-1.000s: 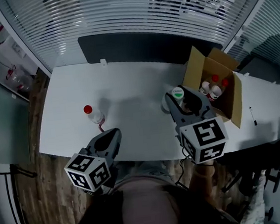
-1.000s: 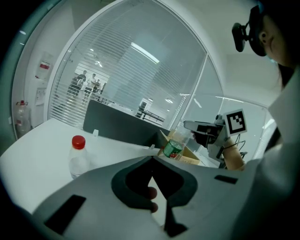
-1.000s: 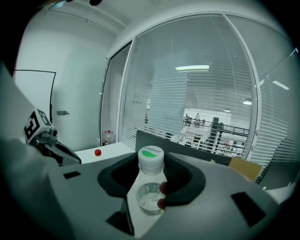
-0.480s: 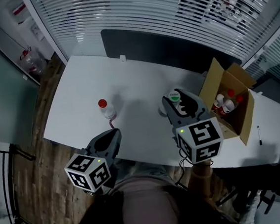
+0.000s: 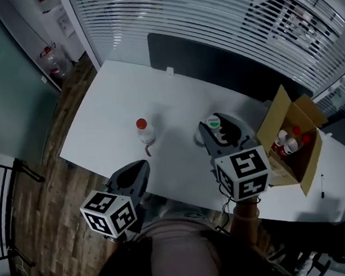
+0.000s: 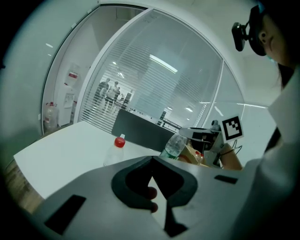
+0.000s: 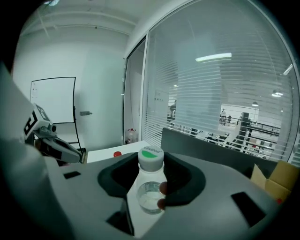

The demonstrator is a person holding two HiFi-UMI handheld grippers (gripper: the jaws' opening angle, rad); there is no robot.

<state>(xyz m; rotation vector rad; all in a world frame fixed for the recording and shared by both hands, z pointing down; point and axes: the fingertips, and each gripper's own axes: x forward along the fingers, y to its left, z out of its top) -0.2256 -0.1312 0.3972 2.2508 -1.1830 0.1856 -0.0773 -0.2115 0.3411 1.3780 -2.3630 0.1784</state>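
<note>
Your right gripper [image 7: 151,165] clamps a green-capped bottle [image 7: 149,194]. Your left gripper [image 6: 152,159]: jaws together, empty, near a red-capped bottle [image 6: 114,151].

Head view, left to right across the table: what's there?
red-capped bottle → green-capped bottle, gripped by the right gripper → cardboard box with more bottles inside

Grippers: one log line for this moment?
right gripper: shut on green-cap bottle | left gripper: shut, empty | red-cap bottle: on table
</note>
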